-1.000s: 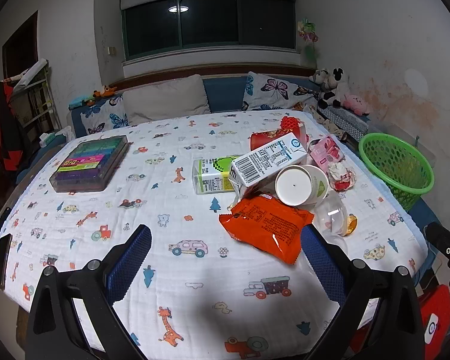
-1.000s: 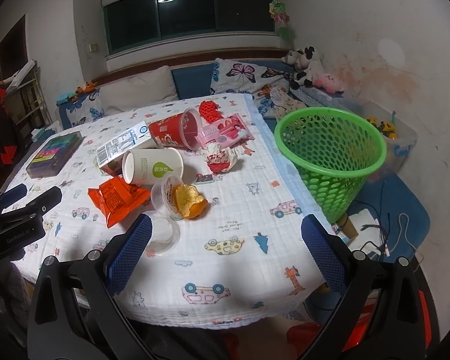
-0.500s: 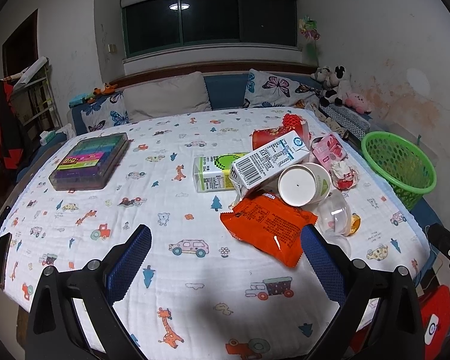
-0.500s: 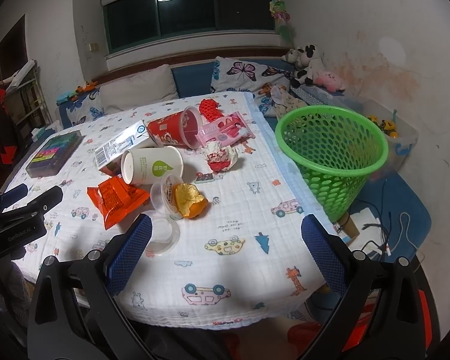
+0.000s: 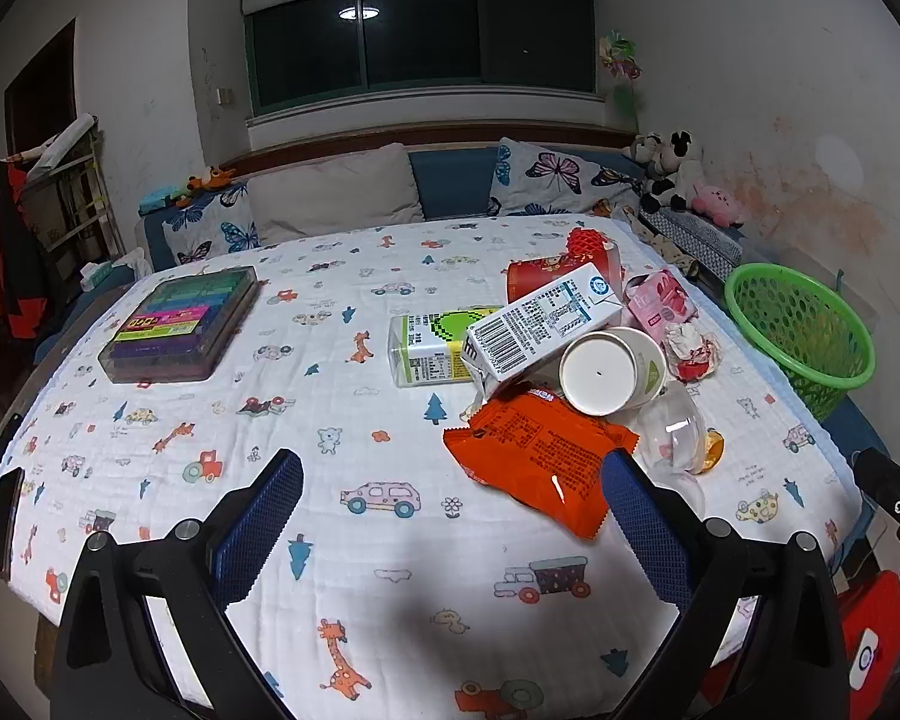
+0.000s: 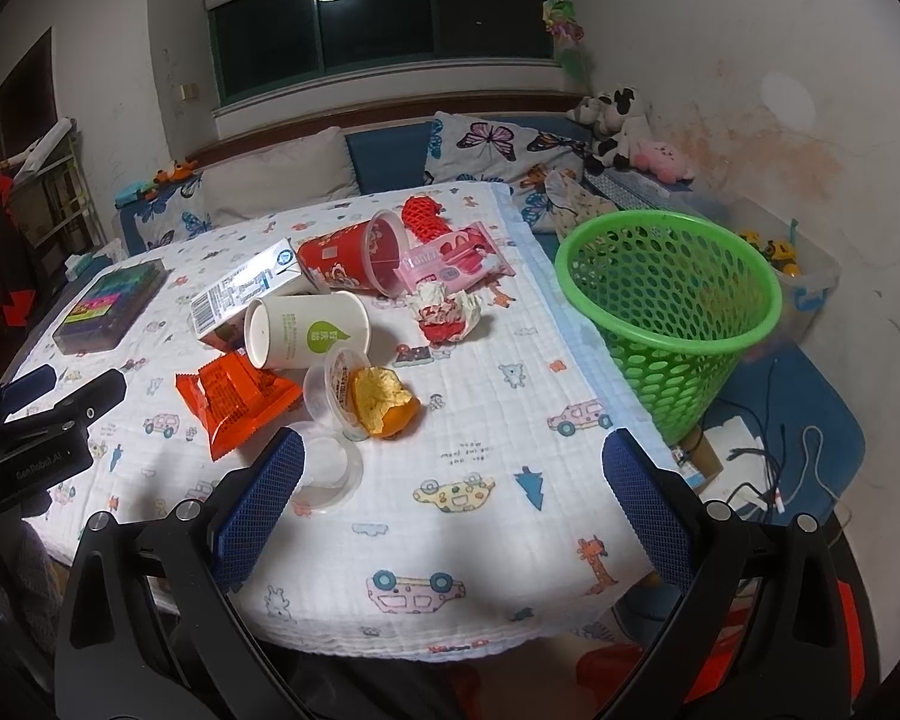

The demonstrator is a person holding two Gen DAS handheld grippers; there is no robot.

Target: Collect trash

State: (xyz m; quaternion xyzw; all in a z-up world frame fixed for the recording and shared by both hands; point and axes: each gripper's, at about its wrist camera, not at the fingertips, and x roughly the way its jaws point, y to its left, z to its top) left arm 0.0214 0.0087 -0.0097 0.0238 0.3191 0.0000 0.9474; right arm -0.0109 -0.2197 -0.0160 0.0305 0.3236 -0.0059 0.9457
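Left wrist view: left gripper (image 5: 450, 516) jaws wide apart, blue-padded fingers holding nothing, hovering over the near part of a table draped in a white cloth printed with cartoon cars and animals (image 5: 342, 420). Trash heap sits on the right half of the cloth. Crumpled orange foil snack bag (image 5: 540, 459) lies flat, nearest the gripper, just ahead of the right finger. White paper cup with a green leaf logo (image 5: 609, 369) lies on its side, base toward the camera, touching the bag's far edge. White milk carton with a barcode (image 5: 540, 327) leans tilted over a green-and-white drink carton (image 5: 429, 348) lying flat. Red printed paper cup (image 5: 540, 273) on its side behind them; pink wrapper (image 5: 660, 303) and crumpled red-and-white wrapper (image 5: 690, 348) to the right. Clear plastic cup (image 5: 672, 432) tipped over beside the paper cup. Green perforated plastic basket (image 5: 798, 330) stands off the table's right edge. Clear plastic case of coloured blocks (image 5: 180, 324) on the left, well apart from the heap. Right wrist view: right gripper (image 6: 450, 510) likewise spread and empty, near the table's front edge. Clear plastic lid (image 6: 327, 471) lies just beside the left finger; clear cup shows torn orange-yellow foil (image 6: 381, 399) at its mouth. Basket (image 6: 669, 300) upright, right of the table; nothing visible inside.
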